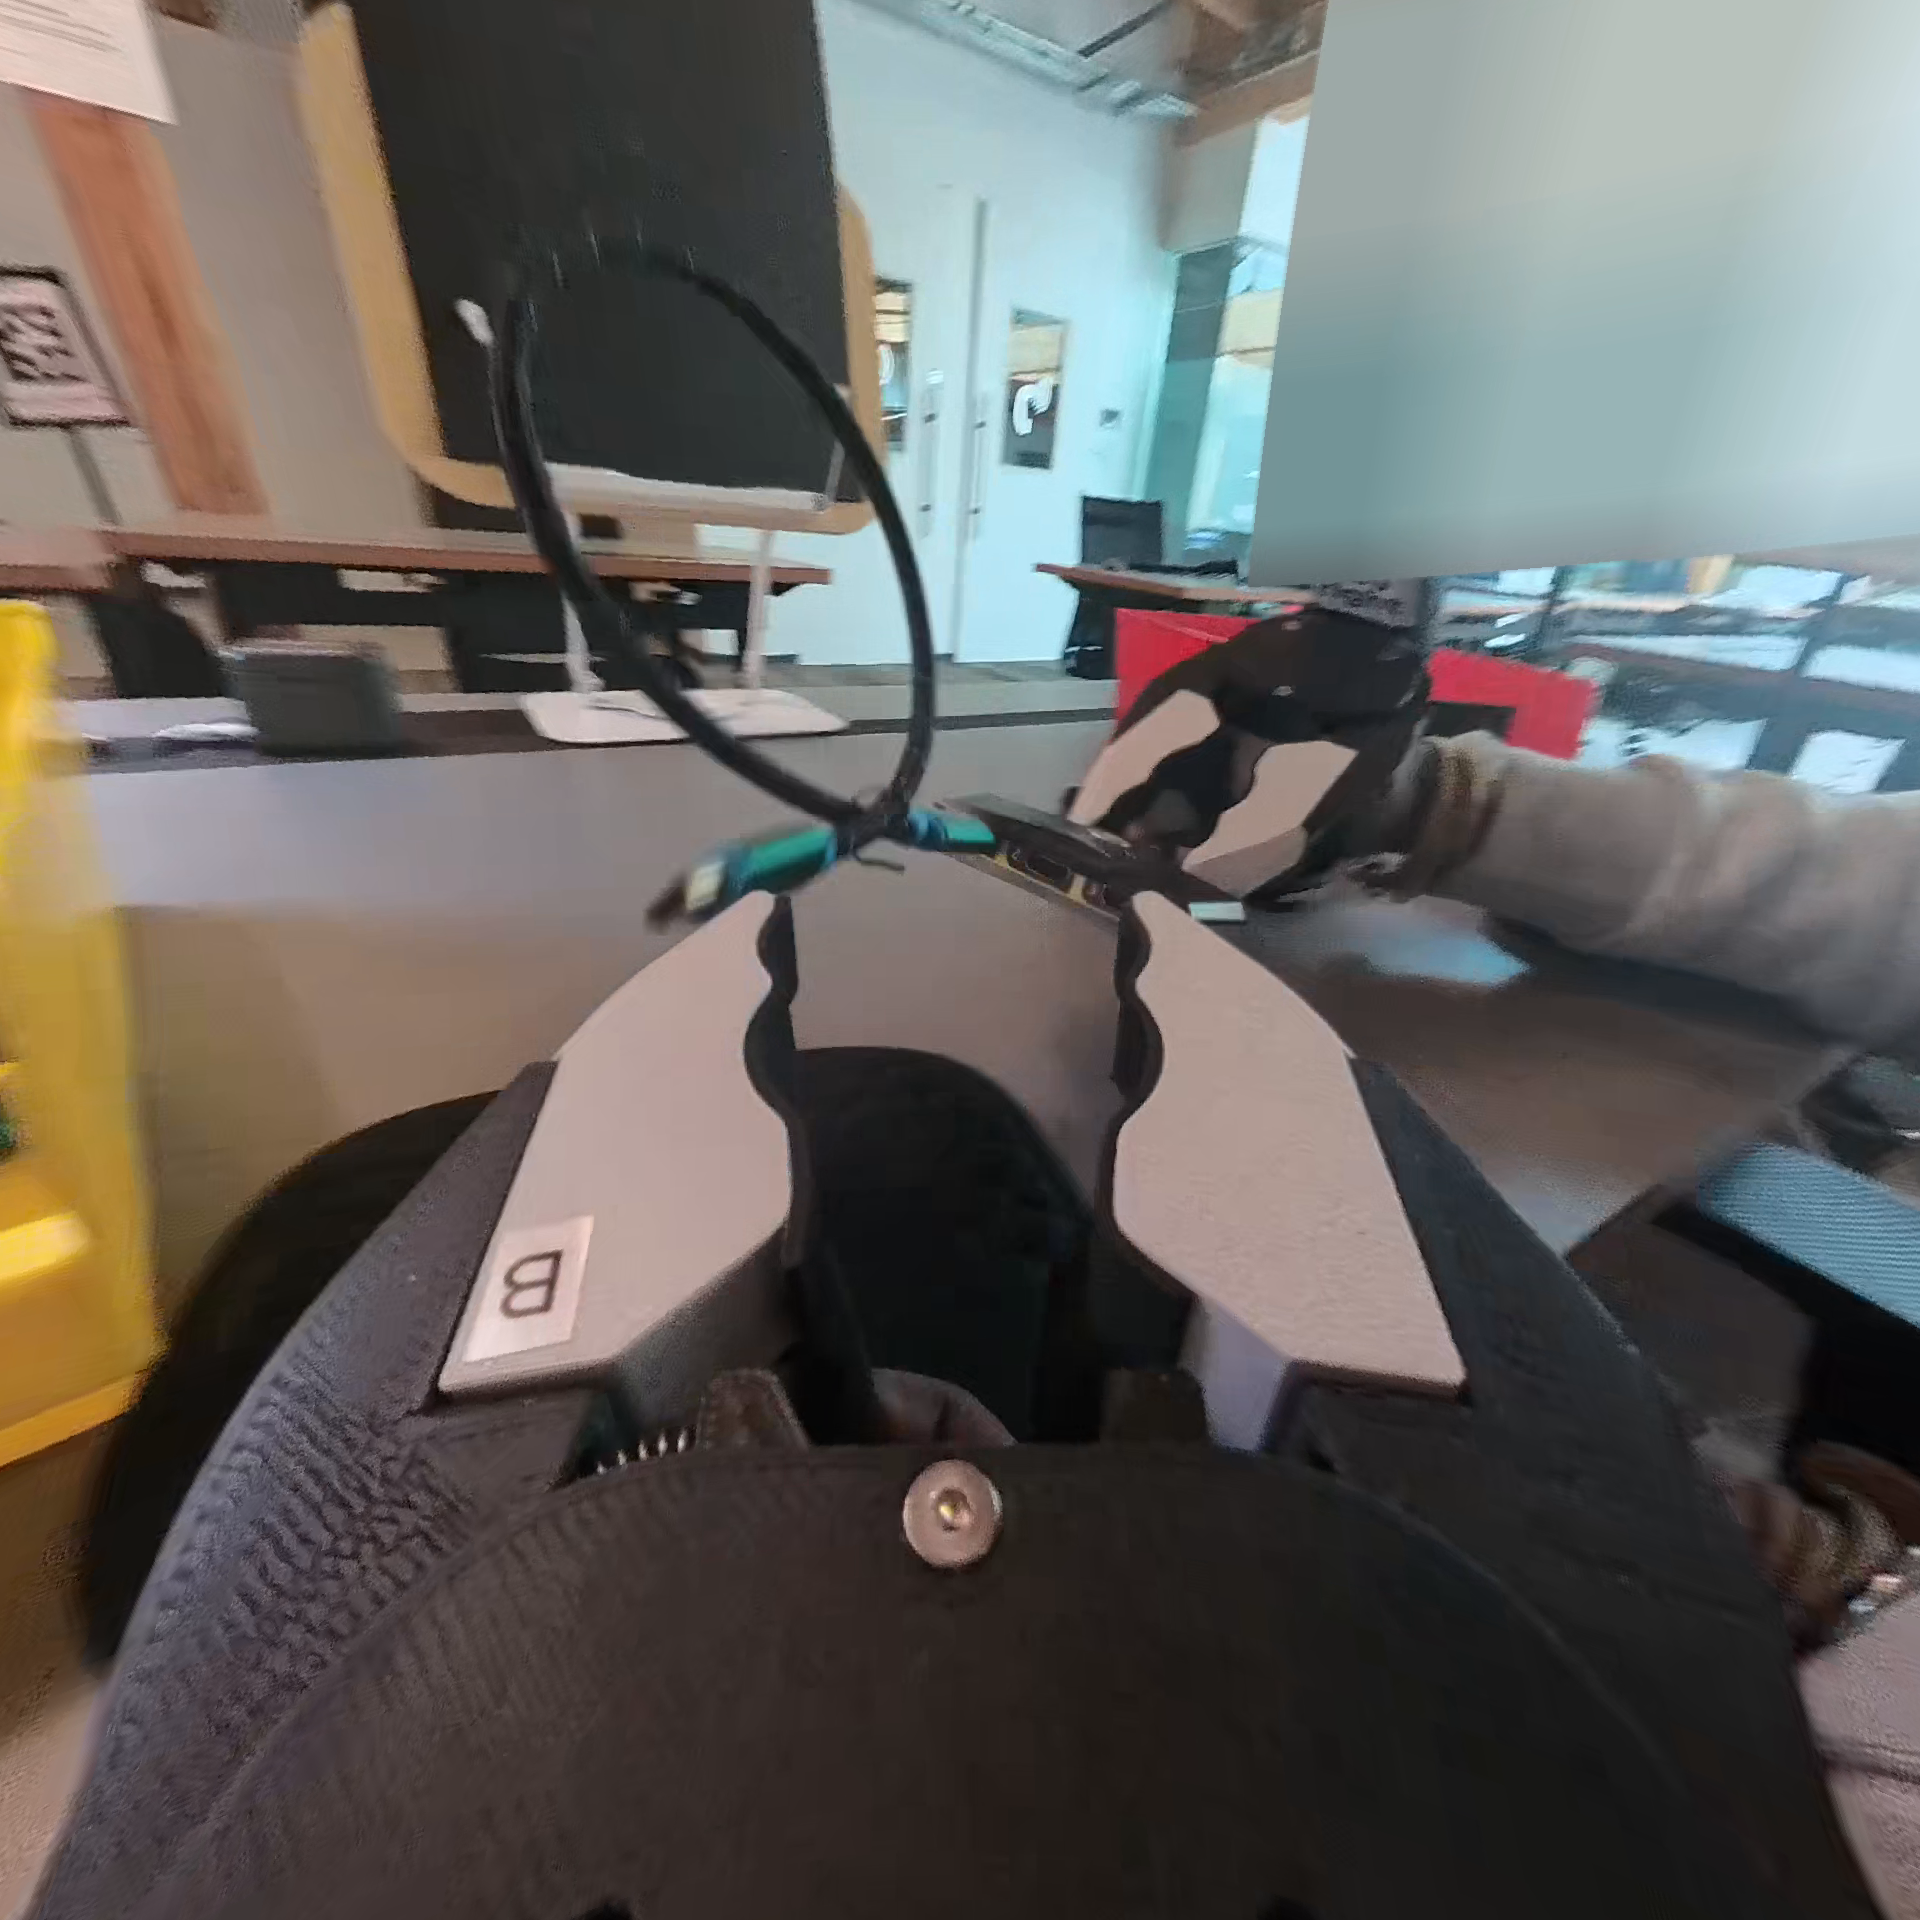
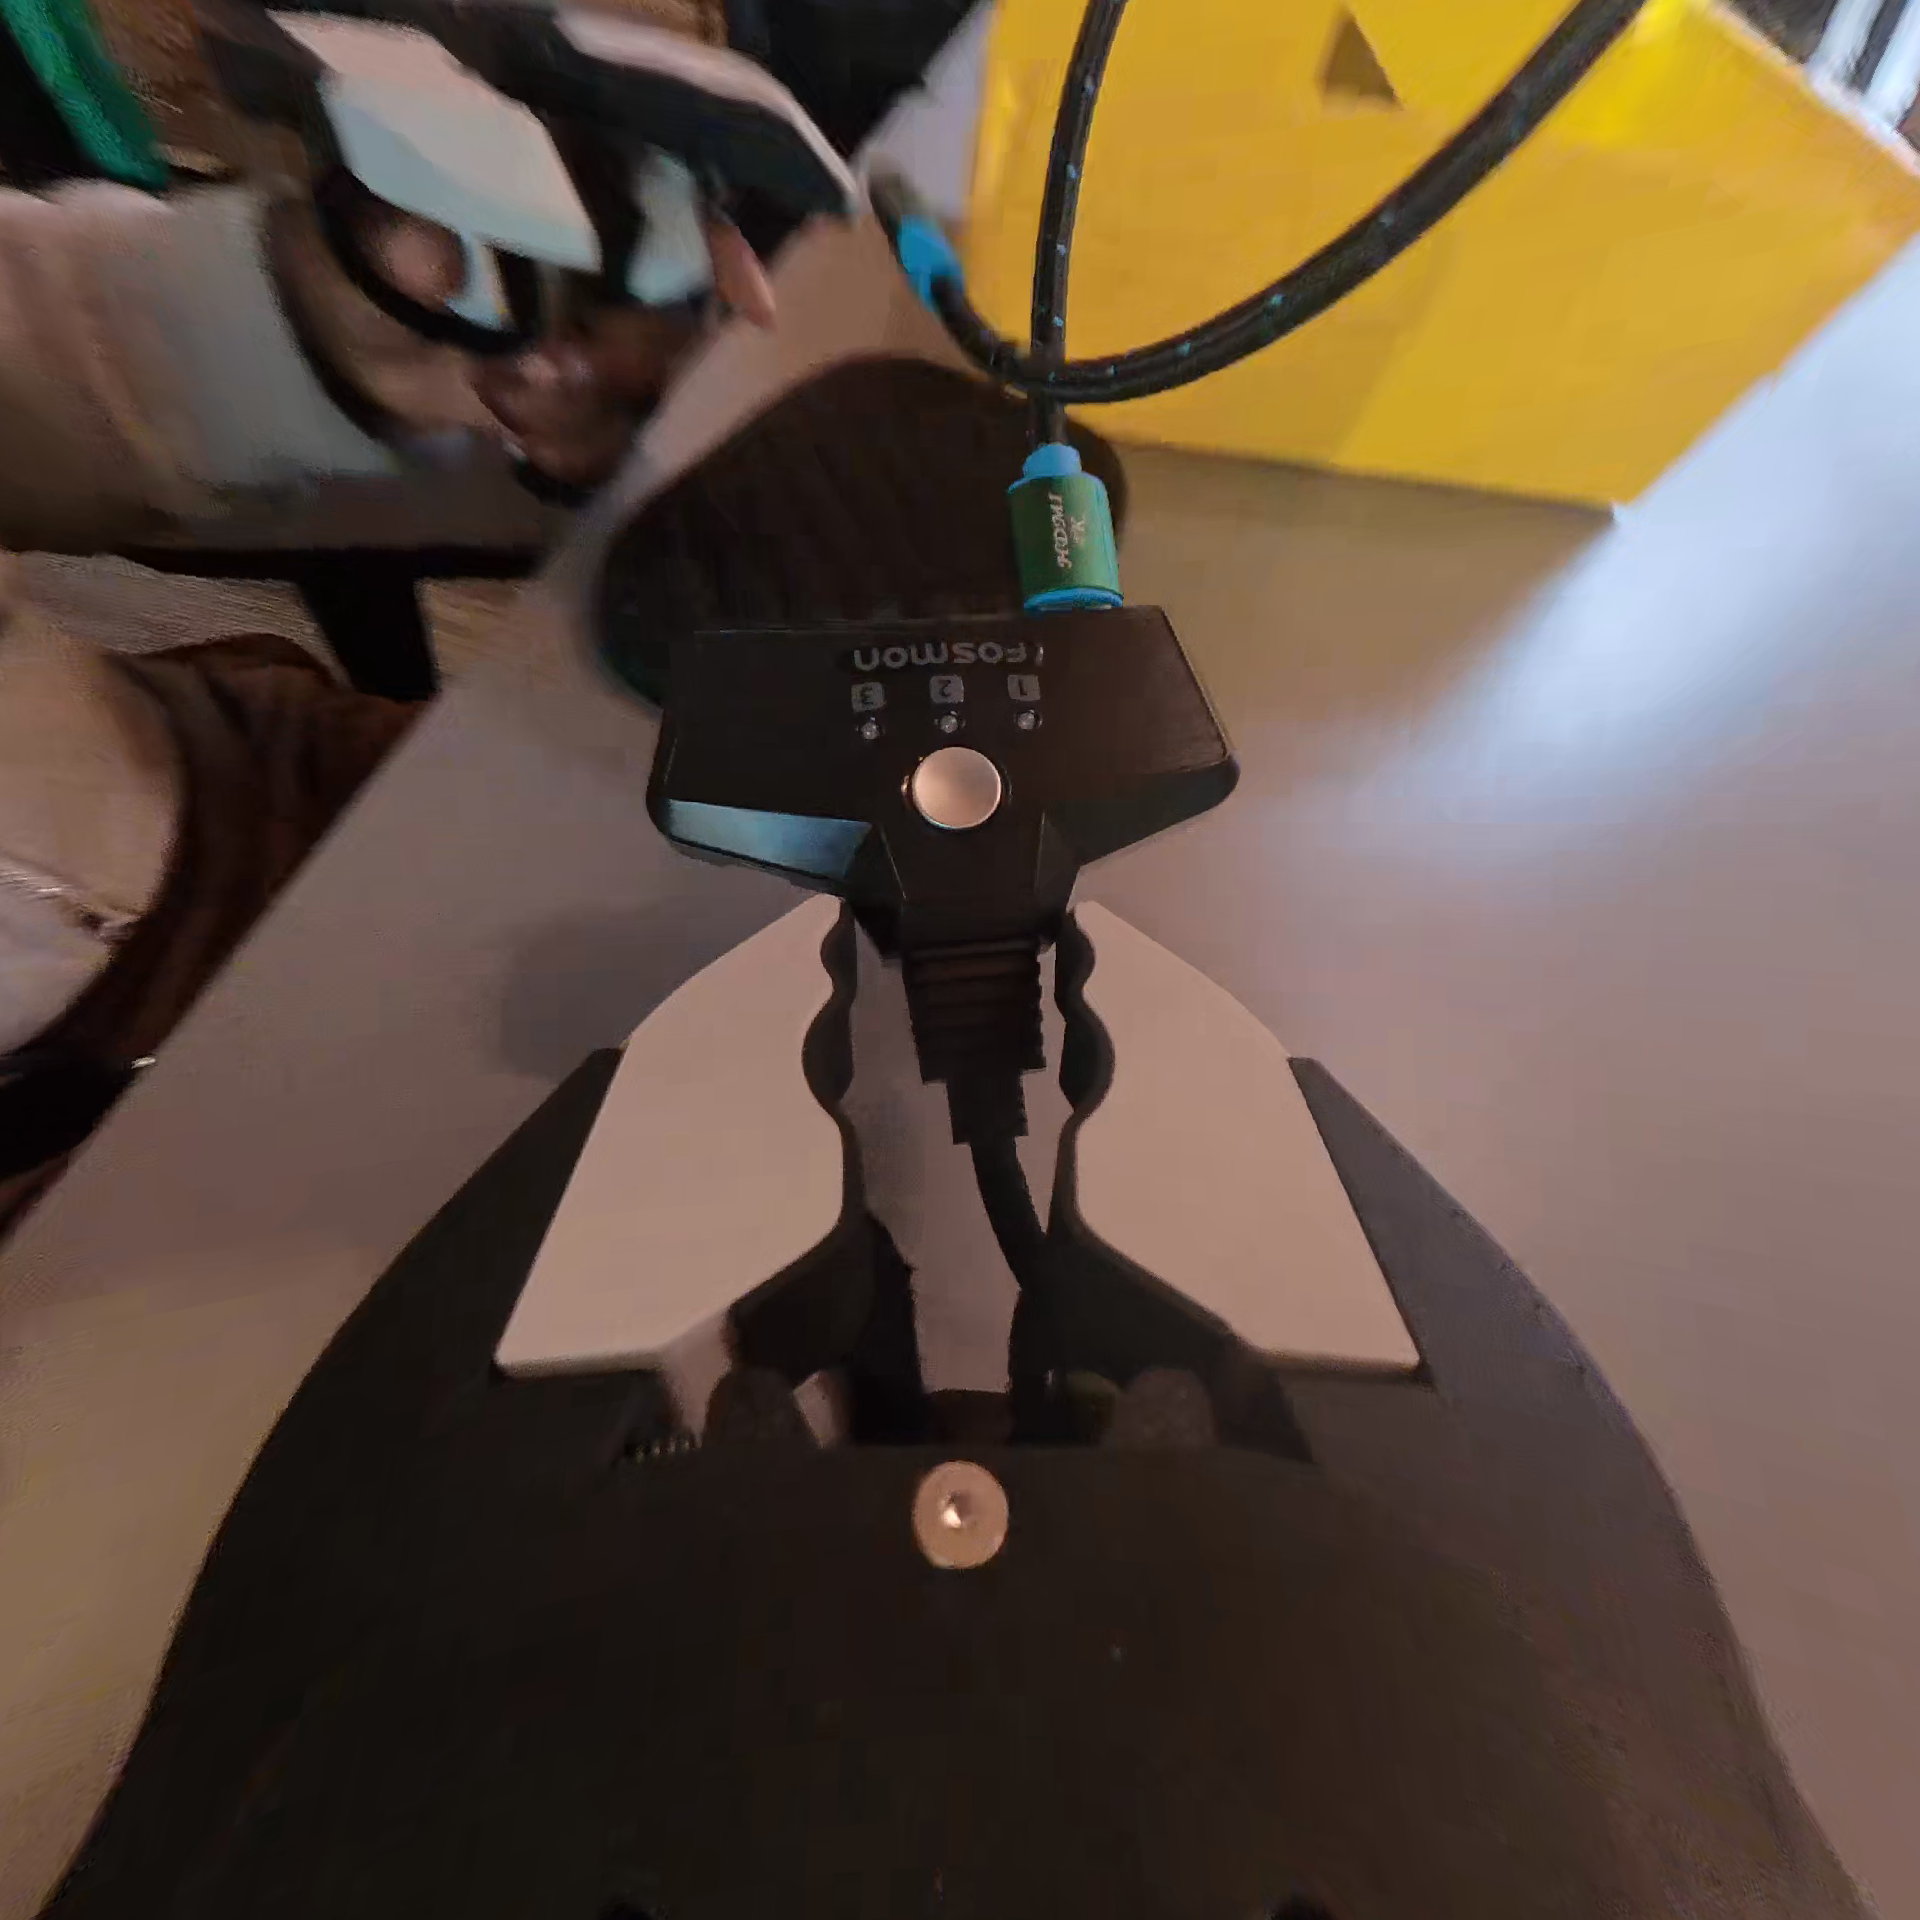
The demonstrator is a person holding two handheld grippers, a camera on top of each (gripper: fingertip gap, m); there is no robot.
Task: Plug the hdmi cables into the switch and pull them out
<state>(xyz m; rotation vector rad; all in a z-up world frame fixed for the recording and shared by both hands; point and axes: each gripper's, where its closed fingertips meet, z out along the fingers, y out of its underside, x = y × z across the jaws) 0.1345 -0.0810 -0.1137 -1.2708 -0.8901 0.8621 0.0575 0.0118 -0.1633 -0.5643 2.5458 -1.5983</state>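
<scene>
A black HDMI switch (image 2: 945,727) lies on the grey table (image 2: 1455,935). My right gripper (image 2: 961,935) is shut on the switch's cable neck. A green HDMI plug (image 2: 1065,540) sits in the switch's right-hand port. Its black braided cable (image 1: 904,582) loops up and back down. The cable's other green plug (image 1: 753,873) hangs free just above the table, left of the switch (image 1: 1049,842). My left gripper (image 1: 954,920) is open and empty, just short of the free plug and the switch. The right gripper (image 1: 1138,842) faces it from the right.
A yellow box (image 2: 1455,260) stands on the table behind the switch; it also shows at the left edge of the left wrist view (image 1: 52,1039). A person's grey sleeve (image 1: 1662,862) reaches in from the right. Desks and a dark panel stand beyond the table.
</scene>
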